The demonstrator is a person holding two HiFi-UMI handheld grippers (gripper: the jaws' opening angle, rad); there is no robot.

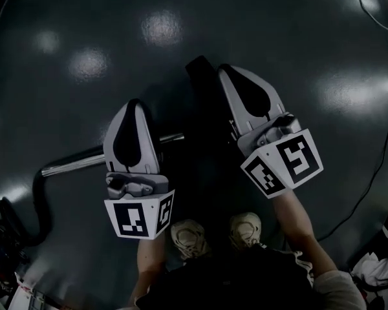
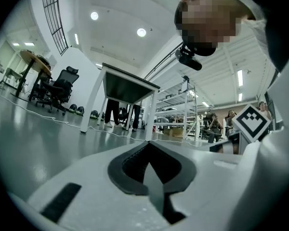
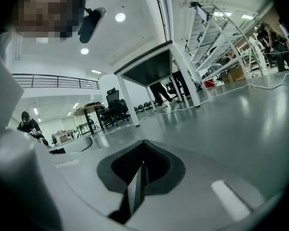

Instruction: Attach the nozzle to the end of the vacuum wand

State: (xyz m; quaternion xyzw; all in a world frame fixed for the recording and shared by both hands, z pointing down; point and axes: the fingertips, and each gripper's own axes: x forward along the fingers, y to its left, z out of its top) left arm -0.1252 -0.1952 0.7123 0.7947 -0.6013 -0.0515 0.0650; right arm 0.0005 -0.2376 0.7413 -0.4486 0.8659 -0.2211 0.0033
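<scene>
In the head view the chrome vacuum wand lies on the dark floor. It runs from a black hose at the left, under my left gripper, to its free end between the two grippers. A dark shape lies beside the tip of my right gripper; it is too dim to tell whether it is the nozzle. Both grippers are shut with nothing between the jaws, as the left gripper and right gripper views also show. Neither of those views shows the wand.
My shoes stand just behind the grippers. A thin cable runs along the floor at the right. Clutter sits at the lower left. Farther off stand a white table, office chairs and several people.
</scene>
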